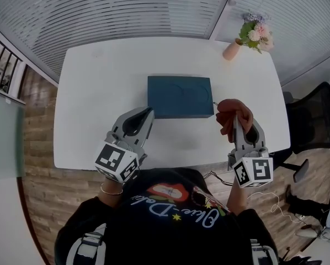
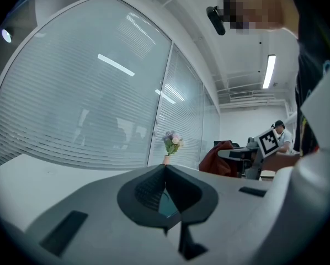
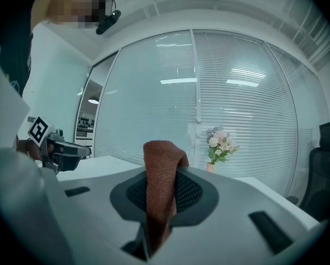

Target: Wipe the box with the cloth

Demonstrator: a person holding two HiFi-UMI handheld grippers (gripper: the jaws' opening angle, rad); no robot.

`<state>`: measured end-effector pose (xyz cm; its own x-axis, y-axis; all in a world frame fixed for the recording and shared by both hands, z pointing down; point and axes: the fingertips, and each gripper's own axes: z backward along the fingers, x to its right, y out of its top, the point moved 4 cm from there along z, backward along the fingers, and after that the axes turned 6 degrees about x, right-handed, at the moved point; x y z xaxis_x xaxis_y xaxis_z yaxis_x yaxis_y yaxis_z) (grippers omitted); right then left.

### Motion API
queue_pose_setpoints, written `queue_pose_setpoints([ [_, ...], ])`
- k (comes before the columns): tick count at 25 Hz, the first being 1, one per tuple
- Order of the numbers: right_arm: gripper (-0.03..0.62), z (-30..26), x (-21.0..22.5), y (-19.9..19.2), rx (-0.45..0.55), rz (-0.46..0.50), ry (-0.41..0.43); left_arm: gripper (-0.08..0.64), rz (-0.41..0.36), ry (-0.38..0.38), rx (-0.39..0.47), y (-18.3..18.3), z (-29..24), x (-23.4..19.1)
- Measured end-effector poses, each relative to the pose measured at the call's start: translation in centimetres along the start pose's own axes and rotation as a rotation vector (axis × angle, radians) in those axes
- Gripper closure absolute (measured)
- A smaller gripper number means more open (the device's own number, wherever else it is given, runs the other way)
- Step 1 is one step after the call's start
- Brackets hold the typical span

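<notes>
Vase (image 1: 231, 49) beyond the box (image 1: 180, 96), bare desk (image 1: 99, 81) around — right gripper (image 1: 237, 123) jaws grasp cloth (image 1: 233, 110), left gripper (image 1: 148, 112) jaws clenched

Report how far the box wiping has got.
Done: the cloth is picked up, clamped in the right gripper. In hand: it hangs by the right end of the box, not touching it. The left gripper, shut and empty, sits near the box's front edge. Left: all the wiping itself.
</notes>
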<state>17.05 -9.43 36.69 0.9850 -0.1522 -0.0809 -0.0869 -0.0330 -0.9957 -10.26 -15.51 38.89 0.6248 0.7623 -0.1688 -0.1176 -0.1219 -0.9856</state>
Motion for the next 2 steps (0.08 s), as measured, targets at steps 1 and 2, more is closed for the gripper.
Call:
queue_pose_setpoints([
  [1, 0.543, -0.10, -0.09, 0.01, 0.002, 0.001, 0.003, 0.555, 0.000, 0.003, 0.000, 0.00, 0.11, -0.11],
  [2, 0.543, -0.21, -0.17, 0.02, 0.005, 0.003, 0.007, 0.555, 0.000, 0.007, -0.001, 0.00, 0.23, -0.21],
])
